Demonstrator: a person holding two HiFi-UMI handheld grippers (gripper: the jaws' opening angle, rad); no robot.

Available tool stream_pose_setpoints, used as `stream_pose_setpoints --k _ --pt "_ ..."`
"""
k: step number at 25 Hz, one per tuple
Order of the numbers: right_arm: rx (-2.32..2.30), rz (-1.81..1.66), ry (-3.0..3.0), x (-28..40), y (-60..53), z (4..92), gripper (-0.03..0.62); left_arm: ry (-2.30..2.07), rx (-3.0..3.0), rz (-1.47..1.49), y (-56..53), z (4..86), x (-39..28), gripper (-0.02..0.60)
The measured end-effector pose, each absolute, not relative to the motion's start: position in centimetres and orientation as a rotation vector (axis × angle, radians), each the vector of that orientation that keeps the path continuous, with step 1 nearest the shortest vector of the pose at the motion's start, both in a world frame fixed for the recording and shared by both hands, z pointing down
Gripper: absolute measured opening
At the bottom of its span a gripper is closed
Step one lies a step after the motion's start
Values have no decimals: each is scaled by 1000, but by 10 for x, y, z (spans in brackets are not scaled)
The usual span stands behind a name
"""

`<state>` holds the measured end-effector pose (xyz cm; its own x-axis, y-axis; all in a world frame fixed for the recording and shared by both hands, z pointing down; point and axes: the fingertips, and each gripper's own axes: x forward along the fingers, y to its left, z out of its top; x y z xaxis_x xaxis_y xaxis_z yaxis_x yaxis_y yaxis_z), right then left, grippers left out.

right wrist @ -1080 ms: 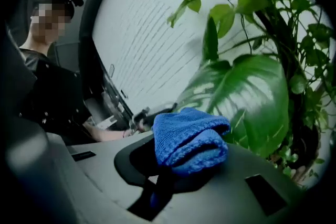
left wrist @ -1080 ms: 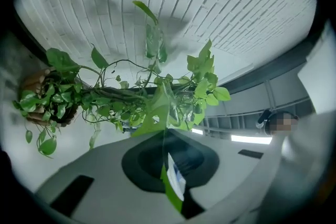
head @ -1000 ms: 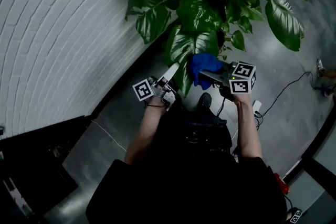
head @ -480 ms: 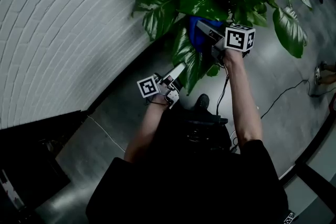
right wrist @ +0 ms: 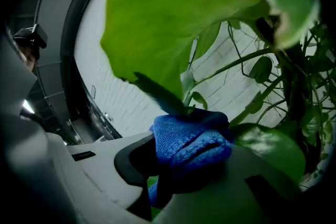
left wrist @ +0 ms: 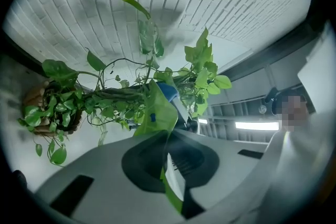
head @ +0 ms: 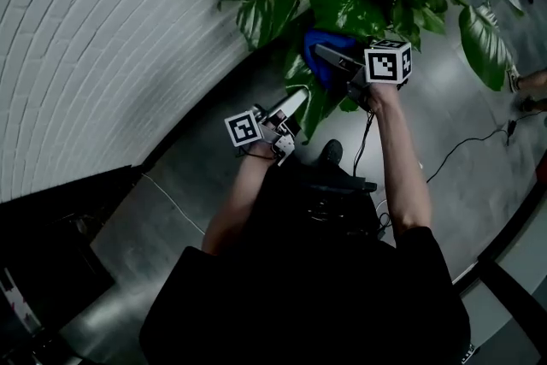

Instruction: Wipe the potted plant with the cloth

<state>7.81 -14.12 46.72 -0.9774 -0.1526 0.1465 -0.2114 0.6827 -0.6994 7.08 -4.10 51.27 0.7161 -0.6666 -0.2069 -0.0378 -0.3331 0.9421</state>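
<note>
White brick wall across the upper left of the head view, meeting a grey, glossy floor along a dark skirting that runs down toward the lower left. Thin cable trailing over the floor at right. Plant at top centre and top right, with broad leaves hanging down toward both hands. Left gripper just left of centre, aimed up and right, jaws closed tight on the lower end of one long leaf. In the left gripper view, the same leaf pinched edge-on between the pads and rising toward the stem at centre. Right gripper above and right of the left one, clamped on a bunched blue cloth. Cloth touching the same leaf higher up, just below the foliage. In the right gripper view, cloth bulging out of the jaws at lower centre, with a large bright leaf right above it, touching its top.
</note>
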Motion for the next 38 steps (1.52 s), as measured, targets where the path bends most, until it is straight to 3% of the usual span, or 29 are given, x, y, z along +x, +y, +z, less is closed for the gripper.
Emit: stream_pose_setpoints --k 13,20,28,38 --pt "-27 1139 -2753 88 -39 480 60 -533 1782 -830 -49 498 64 40" --pt "-15 979 -2863 103 -52 432 60 -502 1718 -983 -55 492 48 163" --pt "589 915 -2961 111 -179 394 60 -438 1717 -1037 -56 478 53 227" --pt "322 1012 -2770 48 -131 444 60 -388 1815 -1034 -47 458 57 339"
